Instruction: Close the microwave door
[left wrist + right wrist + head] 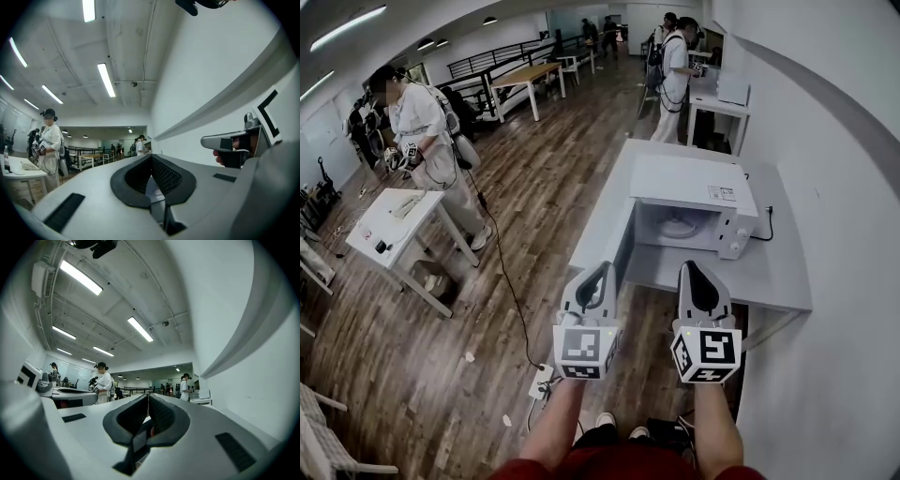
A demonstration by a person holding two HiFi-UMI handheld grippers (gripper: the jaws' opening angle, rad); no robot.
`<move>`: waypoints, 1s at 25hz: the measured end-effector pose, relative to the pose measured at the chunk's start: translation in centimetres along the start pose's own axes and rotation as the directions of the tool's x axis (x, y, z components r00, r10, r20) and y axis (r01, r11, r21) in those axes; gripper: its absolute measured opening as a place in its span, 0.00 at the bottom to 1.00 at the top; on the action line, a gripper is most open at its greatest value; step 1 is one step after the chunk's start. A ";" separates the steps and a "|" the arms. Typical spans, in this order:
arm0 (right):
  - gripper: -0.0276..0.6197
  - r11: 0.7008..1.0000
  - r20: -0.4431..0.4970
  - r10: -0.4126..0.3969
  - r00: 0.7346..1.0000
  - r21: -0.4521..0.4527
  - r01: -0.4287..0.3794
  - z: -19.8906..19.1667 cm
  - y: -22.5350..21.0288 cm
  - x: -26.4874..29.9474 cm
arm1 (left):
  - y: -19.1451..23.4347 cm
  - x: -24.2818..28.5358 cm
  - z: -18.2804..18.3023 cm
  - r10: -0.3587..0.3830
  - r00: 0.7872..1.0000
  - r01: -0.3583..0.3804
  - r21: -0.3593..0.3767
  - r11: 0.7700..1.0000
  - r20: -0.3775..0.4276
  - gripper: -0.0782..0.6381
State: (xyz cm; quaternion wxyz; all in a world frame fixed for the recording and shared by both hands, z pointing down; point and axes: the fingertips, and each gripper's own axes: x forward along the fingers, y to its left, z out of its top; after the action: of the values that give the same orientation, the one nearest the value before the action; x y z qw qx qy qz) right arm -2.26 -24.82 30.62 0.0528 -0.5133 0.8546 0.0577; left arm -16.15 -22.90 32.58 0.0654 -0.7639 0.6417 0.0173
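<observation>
A white microwave [694, 192] stands on a white table [778, 272] against the right wall. Its door [622, 251] hangs open to the left, and the glass plate [679, 227] shows inside. My left gripper [605, 269] is shut and empty, its tip just short of the open door's near edge. My right gripper [687, 267] is also shut and empty, in front of the microwave's open cavity. In the left gripper view the left gripper [151, 157] points level across the room, with the right gripper [234, 140] beside it. The right gripper view shows the right gripper [148, 395] with its jaws together.
A person [422, 131] with grippers stands at the left beside a small white table [389, 225]. A black cable [502, 272] runs over the wood floor to a power strip [541, 380]. Another person [675, 75] stands at a far table.
</observation>
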 end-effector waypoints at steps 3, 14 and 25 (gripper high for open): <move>0.09 1.000 -0.014 0.016 1.000 -0.002 -0.016 -0.5 1.3 0.6 | 1.0 -0.7 -1.4 0.014 1.000 -0.014 0.003 1.000 -0.015 0.15; 0.09 0.997 -0.080 0.077 0.994 0.004 -0.077 -3.6 5.0 2.4 | 3.3 -3.5 -9.0 -0.016 0.995 0.017 0.004 1.000 -0.102 0.15; 0.09 0.997 -0.137 0.077 0.988 -0.002 -0.078 -6.4 6.8 4.0 | 3.7 -3.8 -17.0 -0.141 0.960 0.132 -0.051 0.990 -0.241 0.29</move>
State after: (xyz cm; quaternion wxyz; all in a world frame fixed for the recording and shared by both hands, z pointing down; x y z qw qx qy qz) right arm -10.32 -26.12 36.67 -0.0100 -0.4826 0.8753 0.0272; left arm -21.41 -21.83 49.59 -0.0262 -0.8037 0.5904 -0.0702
